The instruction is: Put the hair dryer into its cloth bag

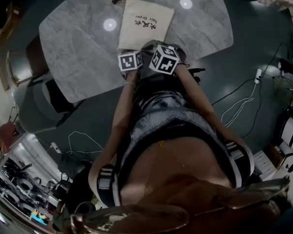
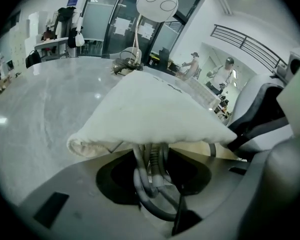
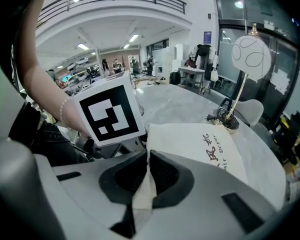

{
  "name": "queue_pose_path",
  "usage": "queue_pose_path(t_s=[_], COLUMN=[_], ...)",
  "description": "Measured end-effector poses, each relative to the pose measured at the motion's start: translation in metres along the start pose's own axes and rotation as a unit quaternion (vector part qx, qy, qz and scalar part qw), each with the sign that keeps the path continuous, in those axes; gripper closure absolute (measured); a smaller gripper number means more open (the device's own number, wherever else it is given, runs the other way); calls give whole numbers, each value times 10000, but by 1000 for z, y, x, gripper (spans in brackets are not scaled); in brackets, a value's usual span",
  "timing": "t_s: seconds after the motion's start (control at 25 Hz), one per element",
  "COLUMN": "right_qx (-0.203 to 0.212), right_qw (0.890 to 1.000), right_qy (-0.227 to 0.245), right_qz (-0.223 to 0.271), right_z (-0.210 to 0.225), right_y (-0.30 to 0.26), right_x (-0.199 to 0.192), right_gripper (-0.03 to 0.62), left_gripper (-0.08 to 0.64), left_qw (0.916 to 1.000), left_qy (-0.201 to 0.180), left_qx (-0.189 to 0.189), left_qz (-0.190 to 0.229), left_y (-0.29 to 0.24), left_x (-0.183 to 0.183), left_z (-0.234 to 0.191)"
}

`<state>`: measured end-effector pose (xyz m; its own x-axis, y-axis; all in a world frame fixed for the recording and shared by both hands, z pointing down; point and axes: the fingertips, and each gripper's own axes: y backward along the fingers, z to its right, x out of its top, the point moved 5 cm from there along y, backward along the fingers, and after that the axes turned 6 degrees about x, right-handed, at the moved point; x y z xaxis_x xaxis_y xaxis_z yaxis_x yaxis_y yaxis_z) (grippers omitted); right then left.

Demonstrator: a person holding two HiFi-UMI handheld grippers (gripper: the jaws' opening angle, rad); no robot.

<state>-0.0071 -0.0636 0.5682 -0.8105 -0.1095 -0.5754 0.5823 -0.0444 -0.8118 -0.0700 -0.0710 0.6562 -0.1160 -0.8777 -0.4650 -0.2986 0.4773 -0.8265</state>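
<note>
We judge the step in hand to be the last of the stowing; the cloth bag lies flat on the table, its mouth at the six o'clock edge, towards us. Both grippers work at that mouth, the left gripper at about seven o'clock of the bag and the right gripper at about five.

In the right gripper view the jaws are pinched tight on a fold of the bag's rim; the printed face of the bag runs off towards two o'clock.

In the left gripper view the jaws stand half wide and clasp loops of grey cord; the cord rises at twelve o'clock into the lifted mouth, which hangs over it like a tent. The hair dryer's body is not visible; we take it to be inside the bag already, with only its cord outside.

The next move, as we judge it, calls for the right gripper to hold the rim up; the left gripper must push the cord loops towards twelve o'clock, deep enough that they do not spring out, then let go and withdraw.
</note>
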Motion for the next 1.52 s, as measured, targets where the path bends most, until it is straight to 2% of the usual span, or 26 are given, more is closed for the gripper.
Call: queue_pose_path(t_s=[0.48,0.84,1.04,1.2,1.32,1.4,1.48,1.52], right_qx=[167,137,-11,-134,-240,-301,-343,-364], right_qw=[9997,9998,9999,9997,9996,9995,9993,9992], right_qy=[42,-40,-48,22,7,-51,-112,-132], right_qz=[-156,-140,-108,-191,-158,-89,-46,-37], right_z=[-2,-1,-3,-7,-8,-7,-6,-6], right_y=[-2,-7,-9,-9,-8,-8,-8,-8], right_x=[-5,-9,-12,-13,-14,-13,-12,-12], right_gripper=[517,515,515,515,515,515,515,515], left_gripper=[399,390,322,318,318,318,318,318], left_qw=[9999,9996,9994,9985,9950,9885,9758,9663], left_qy=[25,-80,-229,-378,-713,-1108,-1723,-2098], left_qx=[-134,-263,-173,-131,171,453,779,961], left_qz=[75,119,203,377,676,919,1097,1136], left_y=[-14,-21,-8,15,36,49,56,57], left_x=[7,7,5,0,-3,-2,-2,-1], left_z=[-1,-1,-3,-9,-16,-21,-27,-30])
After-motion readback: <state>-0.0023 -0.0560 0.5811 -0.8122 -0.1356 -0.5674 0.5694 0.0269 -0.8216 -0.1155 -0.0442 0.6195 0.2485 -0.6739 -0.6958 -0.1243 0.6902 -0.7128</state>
